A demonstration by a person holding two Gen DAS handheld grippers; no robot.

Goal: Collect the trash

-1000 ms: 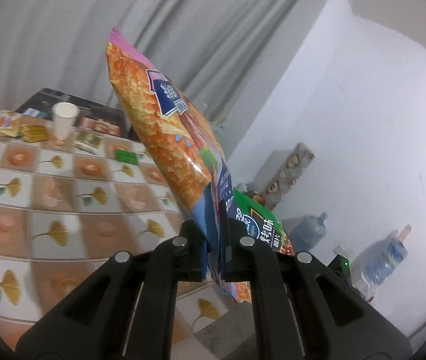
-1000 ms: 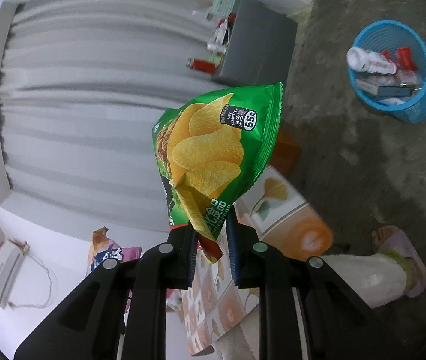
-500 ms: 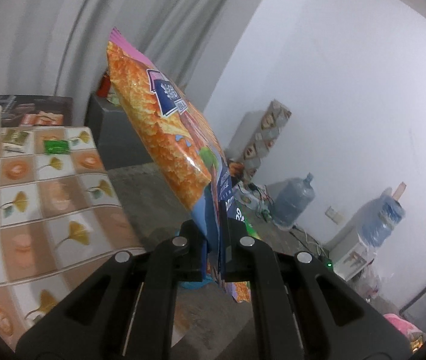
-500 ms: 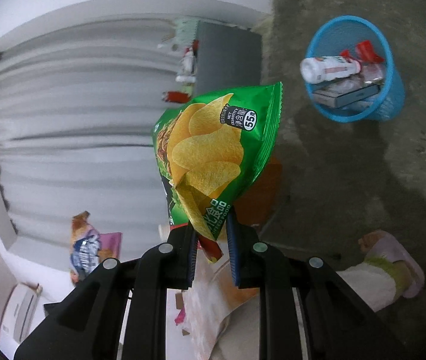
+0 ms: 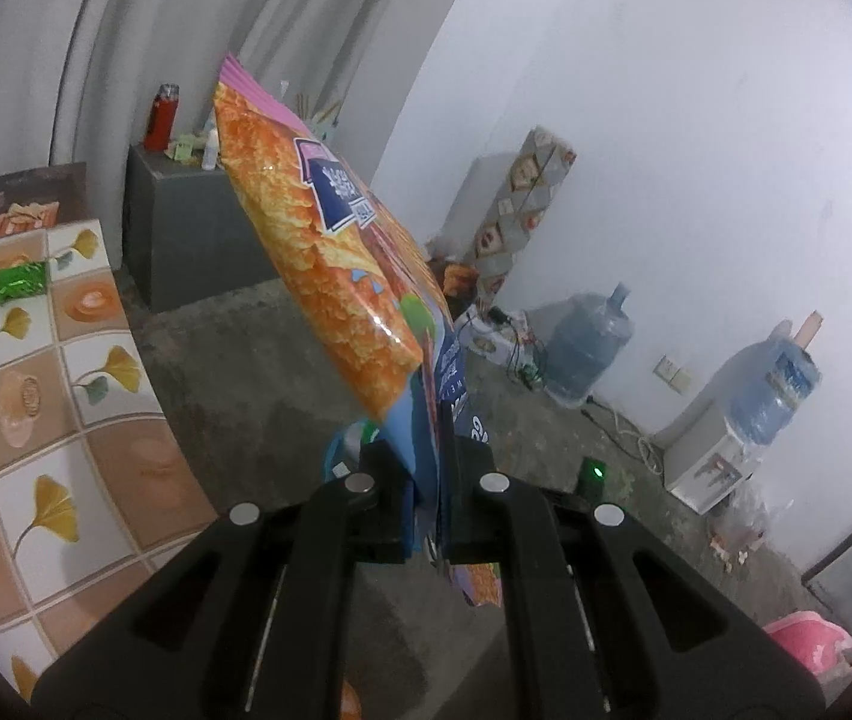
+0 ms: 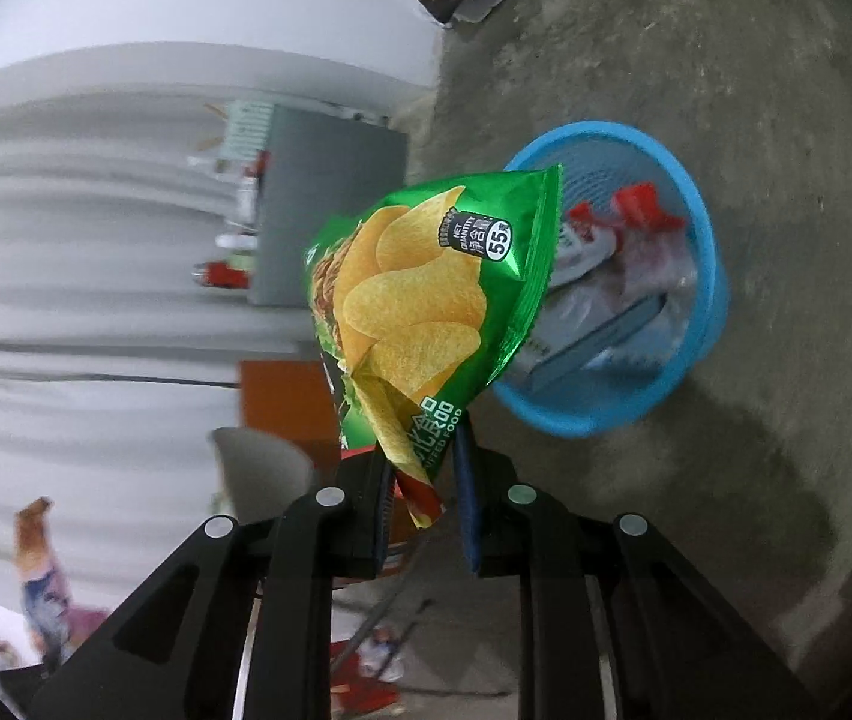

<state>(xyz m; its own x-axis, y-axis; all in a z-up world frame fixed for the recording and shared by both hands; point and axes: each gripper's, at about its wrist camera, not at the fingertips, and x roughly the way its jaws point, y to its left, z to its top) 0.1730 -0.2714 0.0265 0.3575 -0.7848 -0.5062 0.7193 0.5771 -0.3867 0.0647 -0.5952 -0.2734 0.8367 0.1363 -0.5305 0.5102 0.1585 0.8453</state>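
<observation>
Green chip bag (image 6: 426,306) overlaps blue basket (image 6: 699,312) rim (right tongs (image 6: 426,510) opening).

Chip bag (image 6: 426,306) between the right gripper (image 6: 426,510) fingers; basket (image 6: 705,252) beyond, to the right; cabinet (image 6: 324,210) beyond, left.

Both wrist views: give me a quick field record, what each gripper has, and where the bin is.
left gripper: shut on orange and blue snack bag, held upright
right gripper: jaws opening, green potato chip bag between them
bin: blue mesh plastic basket on concrete floor, beyond the green bag
bin contents: red-capped white bottle and other wrappers
</observation>
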